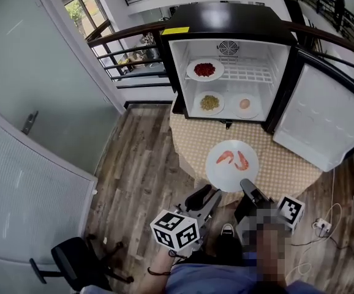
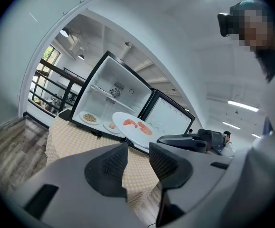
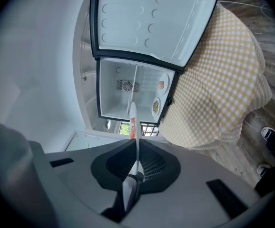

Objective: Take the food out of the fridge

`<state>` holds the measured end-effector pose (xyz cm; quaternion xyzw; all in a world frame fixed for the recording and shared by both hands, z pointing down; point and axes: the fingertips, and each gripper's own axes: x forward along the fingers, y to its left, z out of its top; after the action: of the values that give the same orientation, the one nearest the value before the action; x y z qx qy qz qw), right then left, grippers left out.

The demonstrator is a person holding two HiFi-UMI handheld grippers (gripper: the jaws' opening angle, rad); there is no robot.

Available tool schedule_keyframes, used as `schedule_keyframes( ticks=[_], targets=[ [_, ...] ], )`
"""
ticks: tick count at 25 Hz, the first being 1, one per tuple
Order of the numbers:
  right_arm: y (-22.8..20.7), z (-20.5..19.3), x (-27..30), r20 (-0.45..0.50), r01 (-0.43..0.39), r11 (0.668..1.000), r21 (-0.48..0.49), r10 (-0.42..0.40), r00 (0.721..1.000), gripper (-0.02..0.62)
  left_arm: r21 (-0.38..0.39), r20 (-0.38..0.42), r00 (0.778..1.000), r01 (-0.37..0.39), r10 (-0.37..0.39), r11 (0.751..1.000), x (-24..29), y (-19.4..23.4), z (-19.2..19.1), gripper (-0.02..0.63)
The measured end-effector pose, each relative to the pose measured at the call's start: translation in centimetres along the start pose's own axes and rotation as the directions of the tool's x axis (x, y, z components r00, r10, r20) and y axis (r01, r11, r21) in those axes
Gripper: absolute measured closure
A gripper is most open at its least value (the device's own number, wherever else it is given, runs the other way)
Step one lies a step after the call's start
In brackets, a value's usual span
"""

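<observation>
A white plate of shrimps (image 1: 232,164) hovers over the checkered table (image 1: 287,170) in front of the open mini fridge (image 1: 226,29). My right gripper (image 1: 248,188) is shut on the plate's near rim; in the right gripper view the plate (image 3: 133,122) runs edge-on between the pinched jaws (image 3: 136,148). My left gripper (image 1: 206,199) is open beside the plate's near left edge, and nothing sits between its jaws (image 2: 137,151). In the fridge are a plate of red food (image 1: 204,70), a plate of greenish food (image 1: 209,102) and a plate with an egg (image 1: 244,104).
The fridge door (image 1: 324,118) swings open to the right over the table edge. An office chair (image 1: 73,259) stands at the lower left beside a glass partition (image 1: 36,103). A power strip with cables (image 1: 321,226) lies on the wooden floor at the right.
</observation>
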<state>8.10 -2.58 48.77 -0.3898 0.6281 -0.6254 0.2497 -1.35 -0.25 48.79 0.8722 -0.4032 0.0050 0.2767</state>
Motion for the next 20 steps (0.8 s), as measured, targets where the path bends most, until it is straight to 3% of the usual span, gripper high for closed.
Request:
schedule_keyframes(
  ticks=[11,20],
  targets=[
    [1.3,-6.5,-2.3,0.002,-0.03,1.0,-0.007,0.03,1.0,0.572,-0.005,0.052,0.992,0.114,-0.113,0.994,-6.1,-1.1,-0.1,0.417],
    [1.3,-11.4,-4.0,-0.005,-0.05,0.999,-0.006,0.05,0.999,0.572,0.036,0.052,0.99,0.127,-0.128,0.991,-10.6,-1.4,-1.3,0.417]
  ],
)
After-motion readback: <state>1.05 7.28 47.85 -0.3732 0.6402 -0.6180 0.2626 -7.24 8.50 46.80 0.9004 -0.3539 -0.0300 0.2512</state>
